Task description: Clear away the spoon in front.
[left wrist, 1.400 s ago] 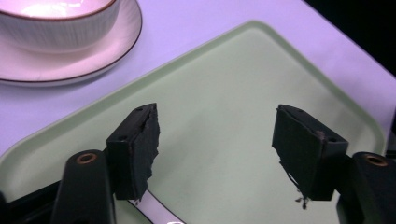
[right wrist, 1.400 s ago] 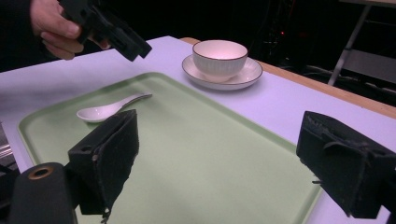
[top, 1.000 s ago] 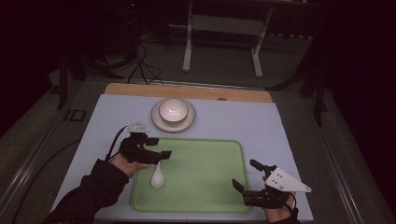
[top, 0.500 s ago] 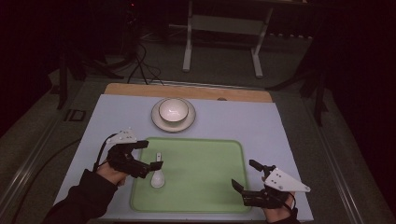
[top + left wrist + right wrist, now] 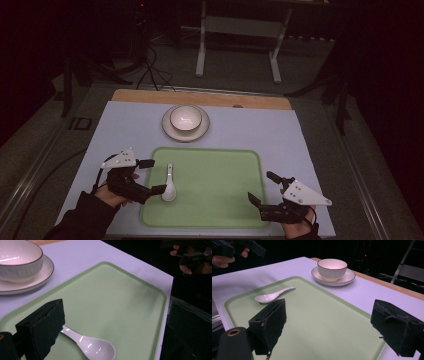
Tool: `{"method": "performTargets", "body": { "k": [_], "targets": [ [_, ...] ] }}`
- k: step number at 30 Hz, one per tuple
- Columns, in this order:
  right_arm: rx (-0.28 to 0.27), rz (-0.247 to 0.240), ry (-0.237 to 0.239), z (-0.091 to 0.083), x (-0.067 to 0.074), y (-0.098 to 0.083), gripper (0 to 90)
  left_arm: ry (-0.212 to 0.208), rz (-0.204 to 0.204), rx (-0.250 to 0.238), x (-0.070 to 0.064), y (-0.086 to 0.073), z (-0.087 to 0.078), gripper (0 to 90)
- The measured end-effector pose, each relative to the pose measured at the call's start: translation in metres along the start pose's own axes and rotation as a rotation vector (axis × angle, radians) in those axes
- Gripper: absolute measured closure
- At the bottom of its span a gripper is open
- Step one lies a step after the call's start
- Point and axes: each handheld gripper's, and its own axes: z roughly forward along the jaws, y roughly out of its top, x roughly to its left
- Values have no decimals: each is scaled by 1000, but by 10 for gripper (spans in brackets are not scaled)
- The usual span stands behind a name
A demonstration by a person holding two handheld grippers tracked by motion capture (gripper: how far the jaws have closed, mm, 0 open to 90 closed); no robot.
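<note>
Grippers parted at both ends of a green tray, spoon lying free.

From the high view we see the left gripper [image 5: 150,176] at the tray's [image 5: 220,210] left edge, jaws wide apart and holding nothing, the white spoon [image 5: 169,184] lying on the tray just beside its near jaw; the right gripper [image 5: 265,187] sits at the tray's near right corner, jaws spread and empty. Beyond the tray a bowl [image 5: 186,119] rests on a saucer [image 5: 172,131]. In the left gripper view we find the spoon [image 5: 92,346] between the open jaws, touching neither that we can tell. In the right gripper view the jaws stand wide over the tray [image 5: 324,322], the spoon [image 5: 272,295] well beyond them.
</note>
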Motion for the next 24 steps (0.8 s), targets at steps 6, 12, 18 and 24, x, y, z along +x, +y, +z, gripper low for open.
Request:
{"method": "performTargets", "body": {
  "k": [6,12,18,24],
  "targets": [
    [-1,-2,1,0,0,0,128,7,-16,17,0,-14,-2,8],
    [2,-1,4,0,0,-1,128,33,-23,34,4,-26,-5,8],
    [4,3,10,0,-1,-2,129,34,-37,21,8,-34,-6,8],
    [7,9,11,0,0,-4,129,35,-31,19,8,-41,-5,7]
  ]
}}
